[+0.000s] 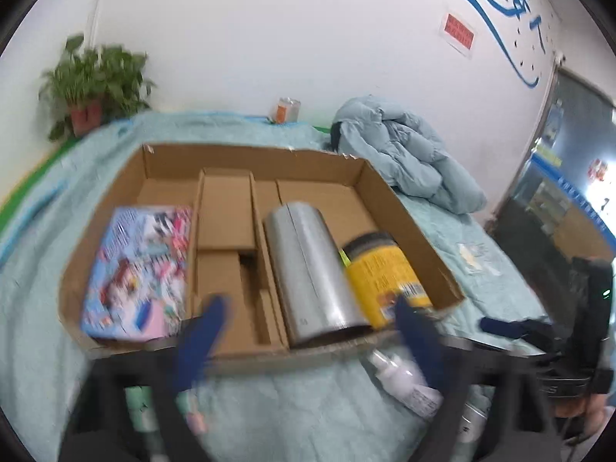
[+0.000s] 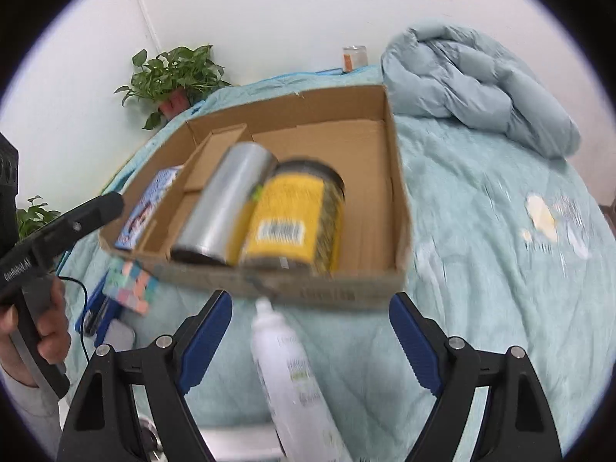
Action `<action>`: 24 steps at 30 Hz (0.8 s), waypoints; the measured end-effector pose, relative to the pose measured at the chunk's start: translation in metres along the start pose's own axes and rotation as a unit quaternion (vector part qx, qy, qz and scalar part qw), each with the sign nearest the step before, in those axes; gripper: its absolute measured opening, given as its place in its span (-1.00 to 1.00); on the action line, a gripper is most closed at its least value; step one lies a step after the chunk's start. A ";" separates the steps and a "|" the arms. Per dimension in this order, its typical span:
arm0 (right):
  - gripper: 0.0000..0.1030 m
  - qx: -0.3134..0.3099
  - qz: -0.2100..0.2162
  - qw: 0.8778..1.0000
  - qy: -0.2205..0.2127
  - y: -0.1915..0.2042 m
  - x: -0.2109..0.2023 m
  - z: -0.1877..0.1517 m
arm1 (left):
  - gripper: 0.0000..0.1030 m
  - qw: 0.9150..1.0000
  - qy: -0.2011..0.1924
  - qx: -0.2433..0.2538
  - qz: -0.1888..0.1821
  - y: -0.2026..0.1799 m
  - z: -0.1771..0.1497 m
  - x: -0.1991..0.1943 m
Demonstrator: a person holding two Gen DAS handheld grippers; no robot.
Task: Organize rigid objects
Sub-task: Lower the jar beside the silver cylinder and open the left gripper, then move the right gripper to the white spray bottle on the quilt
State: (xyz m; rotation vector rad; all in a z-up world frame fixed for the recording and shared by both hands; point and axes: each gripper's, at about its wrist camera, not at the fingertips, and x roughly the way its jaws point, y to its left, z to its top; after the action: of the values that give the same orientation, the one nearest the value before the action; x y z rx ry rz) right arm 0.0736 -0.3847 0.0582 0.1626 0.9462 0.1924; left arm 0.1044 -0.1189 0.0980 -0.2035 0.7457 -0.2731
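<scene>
A pale green bedspread (image 2: 481,269) was seen covering the whole surface, and a shallow cardboard box (image 1: 404,208) had been set on it. A quilted light-blue jacket (image 1: 404,154) was heaped beyond the box's right corner, and a potted plant (image 2: 173,73) stood against the wall at the far left.

Inside the box, a silver cylinder (image 1: 312,269) was laid on its side in the right compartment, with a yellow-labelled jar (image 1: 385,269) lying against its right flank. A colourful printed carton (image 1: 142,269) was lodged in the left compartment; the narrow middle compartments were separated by cardboard dividers.

A white spray bottle (image 2: 285,369) was left on the bedspread just outside the box's near wall, its nozzle towards the box.

The right gripper (image 2: 310,297) was held with its fingers apart on either side of the bottle, neither pad touching it. The left gripper (image 1: 312,304) was likewise seen spread, blurred, above the box's near edge, with nothing clamped.
</scene>
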 end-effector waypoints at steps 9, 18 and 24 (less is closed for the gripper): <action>0.88 0.003 0.001 1.000 -0.028 0.000 -0.010 -0.022 | 0.99 0.999 -0.015 -0.020 0.024 -0.003 -0.034 -0.022; 0.88 -0.037 0.011 0.997 -0.061 -0.004 -0.062 -0.028 | 0.98 0.999 0.017 -0.030 -0.002 -0.002 -0.057 -0.026; 0.88 -0.081 -0.021 0.995 -0.053 -0.019 -0.088 -0.035 | 0.98 0.995 0.059 -0.038 -0.069 -0.008 -0.064 -0.006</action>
State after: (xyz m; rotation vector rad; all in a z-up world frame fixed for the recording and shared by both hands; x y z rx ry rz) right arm -0.0035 -0.4217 0.1034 0.0028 0.8235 0.2197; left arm 0.0547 -0.1295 0.0583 -0.3134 0.8624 -0.3904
